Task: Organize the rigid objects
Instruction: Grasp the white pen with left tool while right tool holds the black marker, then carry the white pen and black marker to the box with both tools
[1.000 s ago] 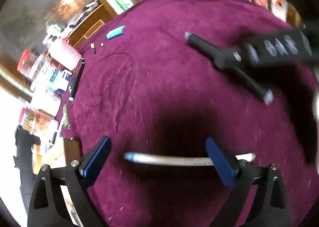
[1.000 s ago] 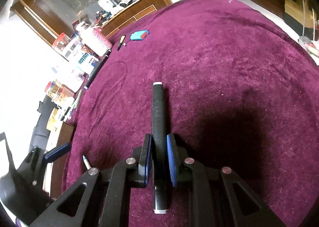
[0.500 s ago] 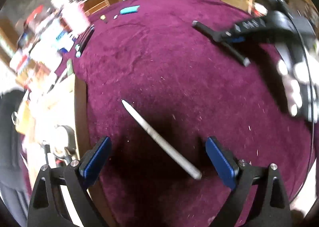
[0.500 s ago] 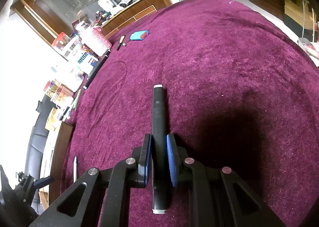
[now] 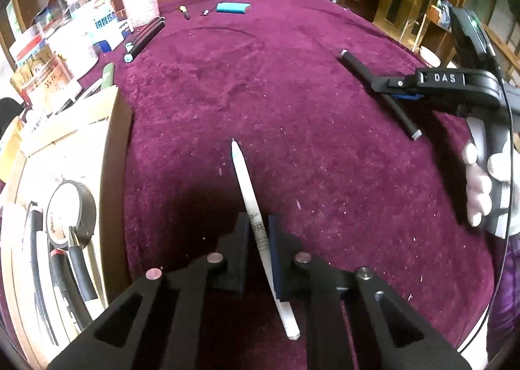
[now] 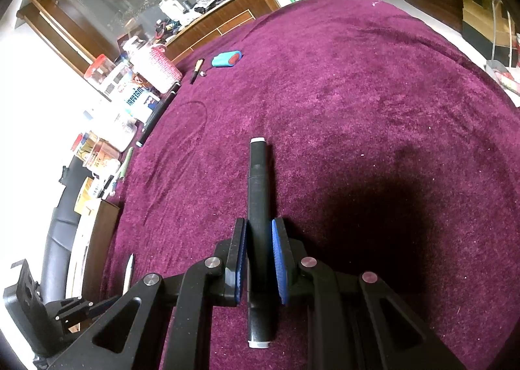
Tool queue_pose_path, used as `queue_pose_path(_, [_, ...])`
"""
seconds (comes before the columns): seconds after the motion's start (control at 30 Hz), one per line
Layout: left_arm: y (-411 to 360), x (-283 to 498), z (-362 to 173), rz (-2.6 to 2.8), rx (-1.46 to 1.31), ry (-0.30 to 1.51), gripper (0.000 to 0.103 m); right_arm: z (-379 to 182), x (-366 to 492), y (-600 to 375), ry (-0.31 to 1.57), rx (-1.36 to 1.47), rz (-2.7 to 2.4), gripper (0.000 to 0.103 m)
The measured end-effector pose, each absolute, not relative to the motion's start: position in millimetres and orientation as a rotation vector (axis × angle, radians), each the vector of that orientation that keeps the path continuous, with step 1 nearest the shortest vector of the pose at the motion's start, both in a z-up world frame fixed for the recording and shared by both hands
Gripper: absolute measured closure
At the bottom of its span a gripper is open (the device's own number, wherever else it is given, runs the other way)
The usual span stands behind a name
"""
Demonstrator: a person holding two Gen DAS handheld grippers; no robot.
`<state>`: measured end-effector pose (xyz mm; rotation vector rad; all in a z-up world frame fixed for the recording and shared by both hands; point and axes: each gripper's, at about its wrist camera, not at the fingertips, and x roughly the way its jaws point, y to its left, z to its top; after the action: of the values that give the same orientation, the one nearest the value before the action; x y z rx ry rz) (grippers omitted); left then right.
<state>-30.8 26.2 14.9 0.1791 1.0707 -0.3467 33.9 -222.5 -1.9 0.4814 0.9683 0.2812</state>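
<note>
Left gripper (image 5: 258,240): jaws have just closed, pinching white pen (image 5: 250,201) mid-barrel, tip pointing ahead over purple cloth (image 5: 292,110).
Right gripper (image 6: 258,259): clamped on black marker (image 6: 258,194), ends jutting both ways.

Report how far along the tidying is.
Done: the box at the left edge of the cloth already holds tape and tools. In hand: the left claw has just closed on the white pen, and the right claw is shut on the black marker. Left: a blue case, a small pen and dark markers lie loose on the cloth.
</note>
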Motion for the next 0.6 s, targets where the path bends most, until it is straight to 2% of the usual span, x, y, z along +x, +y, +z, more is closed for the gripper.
queue_pose_path(0.13, [9.3,-32.9,12.1,-0.304,0.290,1.001,0.092,-1.1,33.0,-218.6,0.957,0.452,0.273,0.087])
queue_pose_path(0.27, [5.1,-35.2,11.1,-0.302,0.328,0.958,0.096,0.0,31.7,-216.0,0.951,0.429,0.259,0.087])
queue_pose_path(0.6, [63.7,-61.1,37.7,-0.422,-0.002,0.925,0.096,12.9,22.3,-207.8,0.906,0.432,0.291,0.088])
